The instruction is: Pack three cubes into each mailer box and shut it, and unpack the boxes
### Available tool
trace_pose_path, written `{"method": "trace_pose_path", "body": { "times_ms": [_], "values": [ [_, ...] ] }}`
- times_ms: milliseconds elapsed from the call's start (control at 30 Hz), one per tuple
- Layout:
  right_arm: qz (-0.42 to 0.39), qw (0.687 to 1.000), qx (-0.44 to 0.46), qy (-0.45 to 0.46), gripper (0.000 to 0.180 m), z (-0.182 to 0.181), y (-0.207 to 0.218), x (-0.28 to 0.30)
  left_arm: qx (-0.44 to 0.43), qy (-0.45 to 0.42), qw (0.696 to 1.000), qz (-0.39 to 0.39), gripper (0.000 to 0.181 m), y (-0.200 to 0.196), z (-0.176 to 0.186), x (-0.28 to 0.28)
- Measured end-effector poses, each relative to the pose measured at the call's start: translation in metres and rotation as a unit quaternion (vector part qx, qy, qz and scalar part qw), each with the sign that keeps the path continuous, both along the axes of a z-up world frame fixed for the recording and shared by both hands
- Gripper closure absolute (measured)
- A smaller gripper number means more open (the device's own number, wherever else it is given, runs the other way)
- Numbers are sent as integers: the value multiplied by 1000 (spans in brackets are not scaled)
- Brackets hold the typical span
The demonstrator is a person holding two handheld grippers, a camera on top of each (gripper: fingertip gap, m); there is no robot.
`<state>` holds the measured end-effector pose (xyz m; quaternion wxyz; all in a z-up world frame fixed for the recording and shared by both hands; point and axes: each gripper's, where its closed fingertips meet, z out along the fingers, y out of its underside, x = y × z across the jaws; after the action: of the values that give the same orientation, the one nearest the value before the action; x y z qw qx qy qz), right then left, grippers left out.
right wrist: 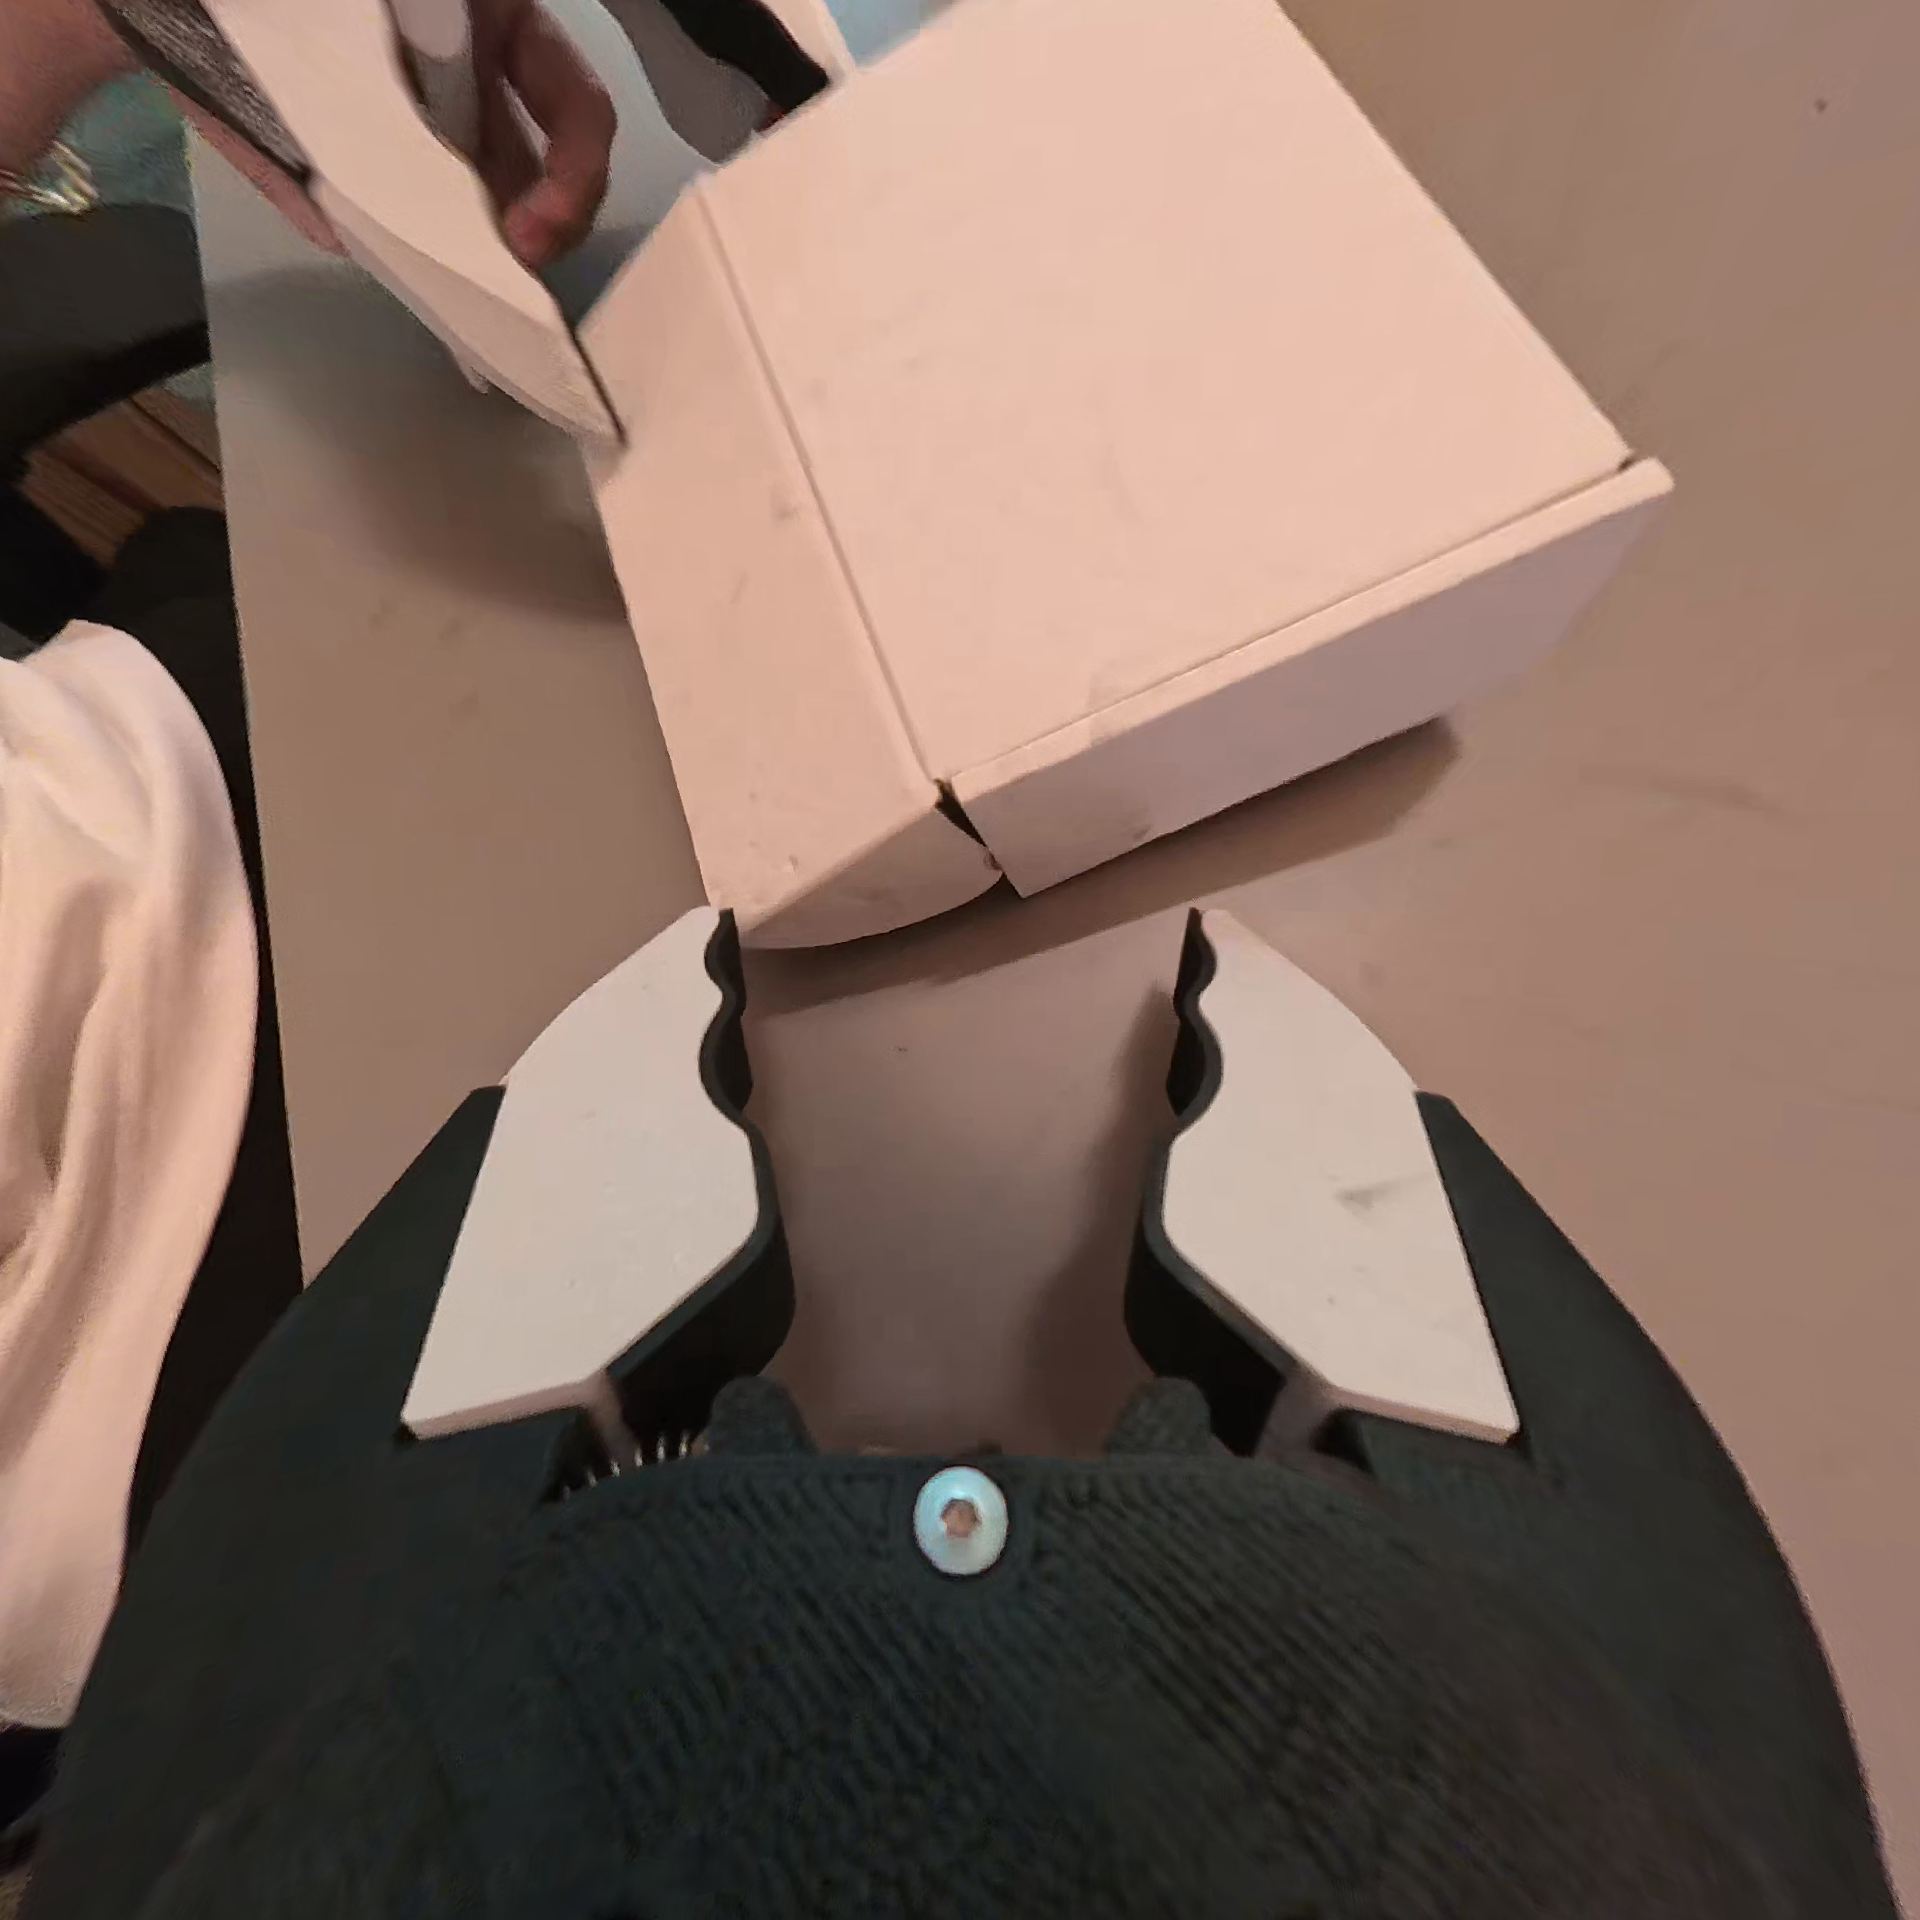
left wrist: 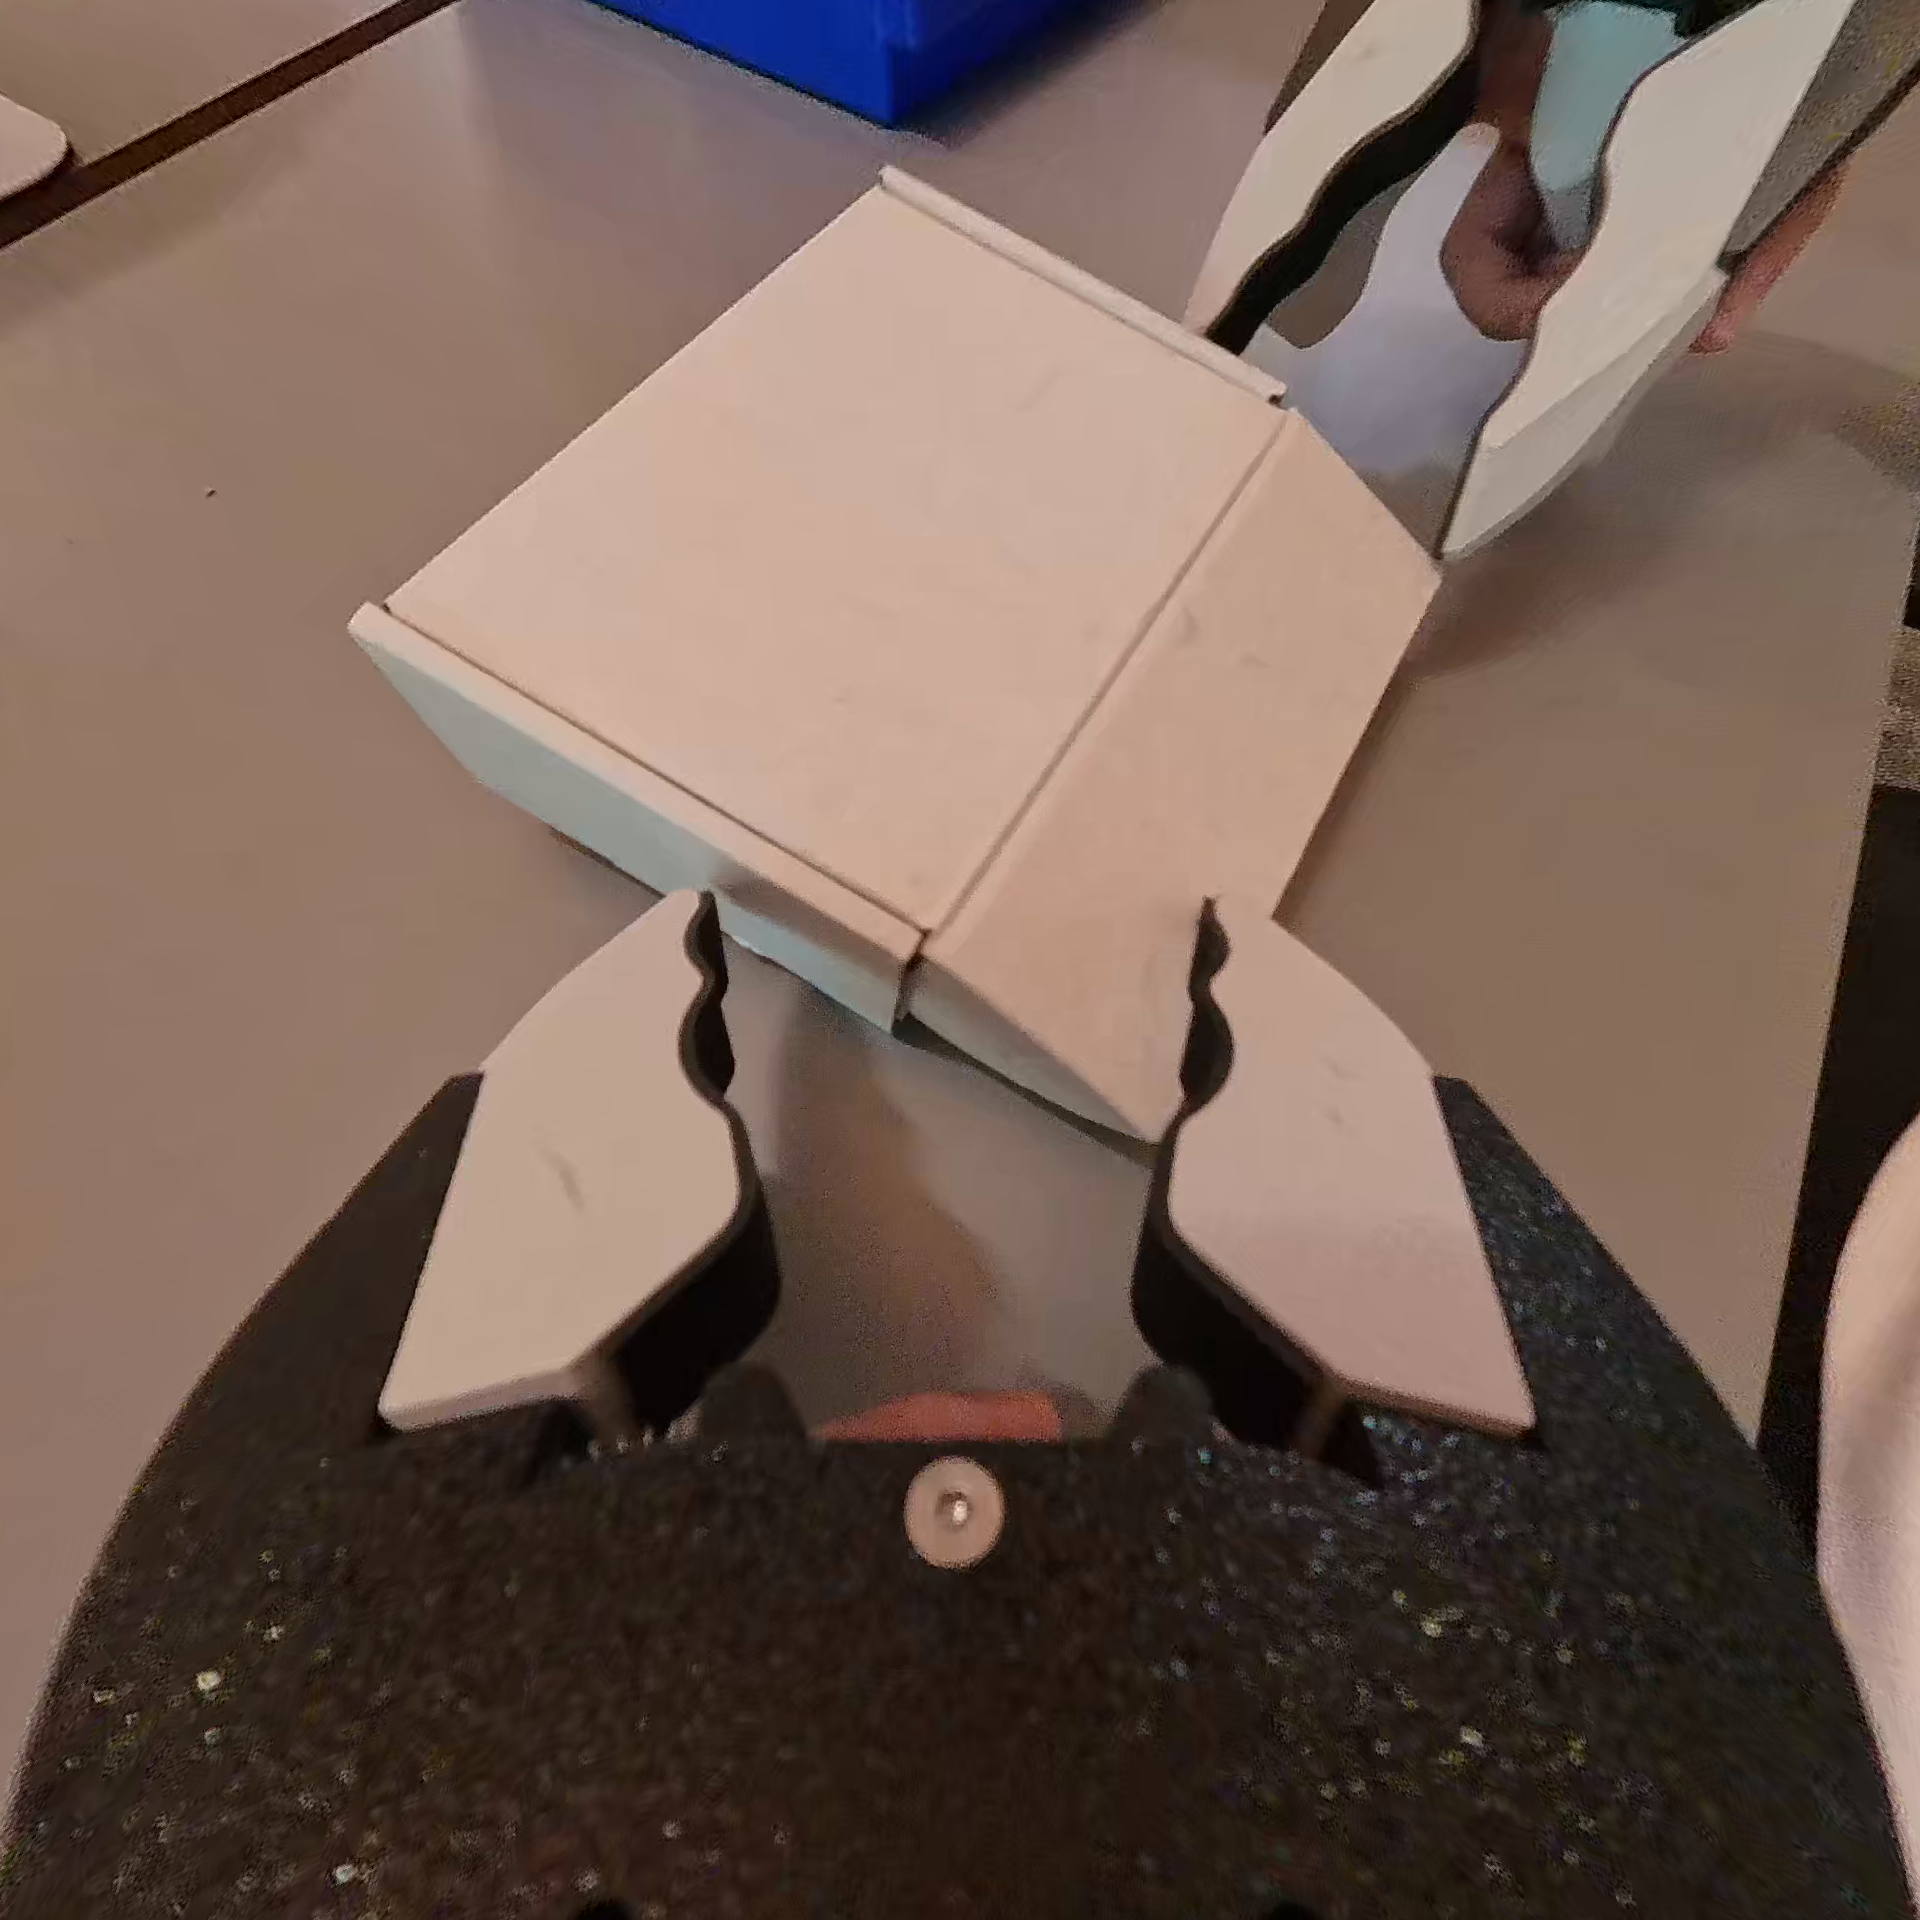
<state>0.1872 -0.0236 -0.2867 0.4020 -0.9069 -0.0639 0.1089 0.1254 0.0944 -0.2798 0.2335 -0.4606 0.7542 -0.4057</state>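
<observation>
A white mailer box (left wrist: 831, 582) lies on the grey table (left wrist: 260, 727) with its lid down. Its front flap (left wrist: 1195, 727) sticks out at a slant, not tucked in. My left gripper (left wrist: 956, 914) is open, with the flap's near corner between its fingers. My right gripper (left wrist: 1340, 436) is open at the flap's far end. In the right wrist view the box (right wrist: 1143, 416) and flap (right wrist: 748, 623) lie just ahead of my open right gripper (right wrist: 958, 925). My left gripper (right wrist: 717, 249) is open at the flap's far corner. No cubes are in view.
A blue bin (left wrist: 883, 52) stands at the back of the table. The table's edge (left wrist: 1849, 1039) runs down the right, close to the box. A person's white sleeve (right wrist: 104, 935) is at the left. A dark seam (left wrist: 208, 125) crosses the far left.
</observation>
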Motion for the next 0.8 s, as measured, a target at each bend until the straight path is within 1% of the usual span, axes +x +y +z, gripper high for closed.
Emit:
{"method": "trace_pose_path", "body": {
  "times_ms": [100, 167, 233, 333, 467, 533, 633, 700, 800],
  "values": [
    [-10, 1000, -2, 8, 105, 0, -6, 5, -7, 6, 1000, -4, 97, 0, 3, 3],
    [-18, 1000, -7, 12, 114, 3, -13, 9, -11, 2, 1000, 0, 98, 2, 9, 6],
    [-1, 999, 4, 33, 123, 11, -16, -2, 5, 0, 1000, 7, 99, 7, 15, 10],
    [38, 997, -12, 69, 115, 10, -20, -23, 33, -8, 999, 19, 100, 14, 27, 23],
    [15, 995, -16, 96, 112, 8, -9, -22, 23, 25, 998, 52, 105, 16, 20, 44],
    [7, 994, -9, 111, 117, 11, -5, -23, -10, 27, 997, 71, 106, 13, 20, 51],
    [18, 992, 0, 126, 120, 14, 0, -30, -20, 25, 995, 99, 113, 16, 21, 56],
    [19, 993, -1, 116, 123, 12, 1, -29, -13, 30, 993, 111, 116, 18, 21, 58],
    [22, 992, -1, 121, 122, 11, 2, -30, 14, 37, 992, 117, 117, 18, 19, 57]
  ]
}}
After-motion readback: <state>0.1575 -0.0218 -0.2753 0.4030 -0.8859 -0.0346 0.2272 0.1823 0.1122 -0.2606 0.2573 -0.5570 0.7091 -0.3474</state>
